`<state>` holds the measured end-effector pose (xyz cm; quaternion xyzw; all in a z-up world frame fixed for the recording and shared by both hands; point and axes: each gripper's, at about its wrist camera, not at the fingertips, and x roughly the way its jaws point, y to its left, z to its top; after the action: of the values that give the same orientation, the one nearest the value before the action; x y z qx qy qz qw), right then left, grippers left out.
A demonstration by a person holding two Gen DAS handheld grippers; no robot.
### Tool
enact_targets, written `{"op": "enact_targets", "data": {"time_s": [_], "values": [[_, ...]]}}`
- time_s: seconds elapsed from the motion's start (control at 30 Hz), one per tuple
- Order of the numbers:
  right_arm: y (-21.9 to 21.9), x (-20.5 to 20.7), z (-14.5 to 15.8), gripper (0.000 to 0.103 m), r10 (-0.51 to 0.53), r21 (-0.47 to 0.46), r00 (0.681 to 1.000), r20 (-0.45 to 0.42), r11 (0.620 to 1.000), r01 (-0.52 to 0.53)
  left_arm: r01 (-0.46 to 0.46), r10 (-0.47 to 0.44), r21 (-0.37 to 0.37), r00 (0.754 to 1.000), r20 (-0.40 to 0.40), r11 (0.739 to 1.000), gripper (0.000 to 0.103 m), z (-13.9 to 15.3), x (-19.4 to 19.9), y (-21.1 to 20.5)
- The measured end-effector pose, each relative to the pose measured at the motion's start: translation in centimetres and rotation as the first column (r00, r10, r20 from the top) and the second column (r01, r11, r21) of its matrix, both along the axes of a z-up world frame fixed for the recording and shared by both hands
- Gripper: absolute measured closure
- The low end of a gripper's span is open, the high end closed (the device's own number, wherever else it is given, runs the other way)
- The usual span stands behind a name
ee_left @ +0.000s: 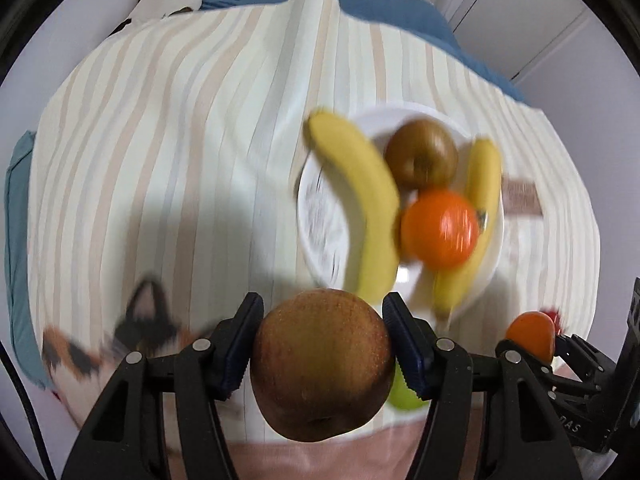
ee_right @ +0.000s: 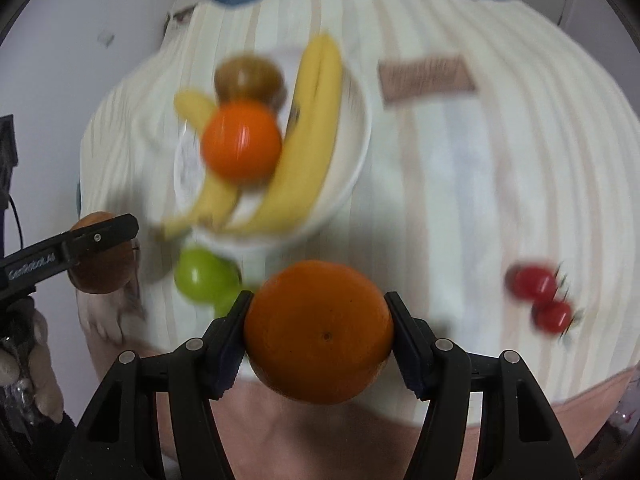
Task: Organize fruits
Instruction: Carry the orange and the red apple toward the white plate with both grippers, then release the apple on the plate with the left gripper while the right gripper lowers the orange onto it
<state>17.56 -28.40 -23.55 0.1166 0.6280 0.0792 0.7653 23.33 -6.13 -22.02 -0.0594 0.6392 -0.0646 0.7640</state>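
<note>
A striped cloth covers the table, and a white plate sits on it as the main spot for the fruit. The left gripper is pinching a brown pear from both sides, just in front of the plate. The right gripper is pinching an orange the same way, also on the near side of the plate. It looks like both fruits are being carried to the plate. To do this well, each fruit should go down softly into a free spot on the plate, one hand at a time, so nothing already there rolls off. On the plate I count two bananas, one more orange and one more brown pear. So that makes two oranges and two brown pears in all. Just in front of the plate lie what look like two green fruits, though one is partly hidden. Far to the right of the plate lie two small red fruits, too blurry to name.
</note>
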Motion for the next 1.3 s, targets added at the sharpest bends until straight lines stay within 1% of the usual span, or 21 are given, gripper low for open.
{"op": "enact_targets", "data": {"time_s": [0.1, 0.13, 0.23, 0.3, 0.4, 0.47, 0.53, 0.67, 0.73, 0.77, 0.87, 1.0, 1.23, 1.3], "values": [[-0.4, 2.9, 0.3, 0.036, -0.009, -0.021, 1.0, 0.03, 1.0, 0.009, 0.012, -0.012, -0.009, 1.0, -0.006, 1.0, 0.043, -1.3, 2.7, 0.4], [-0.6, 4.0, 0.0, 0.036, -0.009, -0.029, 0.999, 0.035, 1.0, 0.01, 0.013, -0.013, -0.017, 1.0, -0.016, 1.0, 0.043, -2.4, 3.5, 1.1], [-0.6, 6.5, -0.8, 0.036, 0.005, -0.056, 0.999, 0.041, 0.998, -0.003, 0.013, -0.016, -0.055, 0.998, -0.053, 0.998, 0.043, -4.4, 5.2, 0.2], [-0.1, 8.0, -1.4, 0.036, 0.024, -0.072, 0.999, 0.037, 0.997, -0.021, 0.012, -0.018, -0.084, 0.997, -0.075, 0.996, 0.043, -5.2, 5.8, -0.2], [0.4, 8.9, -1.9, 0.036, 0.053, -0.101, 0.998, 0.035, 0.994, -0.05, 0.028, -0.034, -0.08, 0.997, -0.072, 0.996, 0.046, -5.0, 5.7, -0.8], [0.7, 9.3, -2.3, 0.036, 0.07, -0.108, 0.997, 0.029, 0.992, -0.066, 0.037, -0.043, -0.1, 0.997, -0.059, 0.994, 0.046, -4.7, 5.5, -1.1], [1.1, 9.6, -3.0, 0.036, 0.081, -0.109, 0.997, 0.017, 0.991, -0.078, 0.034, -0.04, -0.103, 0.998, -0.057, 0.994, 0.046, -4.7, 5.8, -1.2], [1.0, 9.6, -3.3, 0.036, 0.078, -0.114, 0.997, 0.021, 0.991, -0.075, 0.023, -0.03, -0.095, 0.997, -0.075, 0.995, 0.046, -5.7, 6.2, -1.5], [1.1, 9.8, -3.3, 0.035, 0.075, -0.115, 0.997, 0.022, 0.991, -0.072, 0.014, -0.023, -0.101, 0.996, -0.082, 0.995, 0.045, -5.9, 5.9, -0.8], [2.0, 10.1, -3.6, 0.034, 0.073, -0.109, 0.997, 0.019, 0.992, -0.07, 0.009, -0.018, -0.108, 0.996, -0.082, 0.994, 0.044, -5.9, 5.9, -0.7], [2.2, 10.5, -4.2, 0.034, 0.071, -0.078, 0.997, 0.001, 0.994, -0.071, -0.002, -0.009, -0.112, 0.995, -0.095, 0.994, 0.044, -6.0, 6.1, -0.8], [2.9, 11.2, -4.7, 0.034, 0.071, -0.08, 0.997, -0.005, 0.994, -0.071, -0.015, 0.007, -0.074, 0.994, -0.106, 0.997, 0.044, -5.7, 6.1, -0.9], [2.8, 11.2, -4.6, 0.032, 0.068, -0.071, 0.998, -0.017, 0.995, -0.069, -0.026, 0.021, -0.061, 0.996, -0.083, 0.998, 0.044, -4.8, 5.5, -0.1], [2.1, 10.7, -3.9, 0.027, 0.06, -0.062, 0.998, -0.015, 0.996, -0.061, -0.022, 0.019, -0.052, 0.997, -0.072, 0.998, 0.042, -4.4, 5.2, -0.1]]}}
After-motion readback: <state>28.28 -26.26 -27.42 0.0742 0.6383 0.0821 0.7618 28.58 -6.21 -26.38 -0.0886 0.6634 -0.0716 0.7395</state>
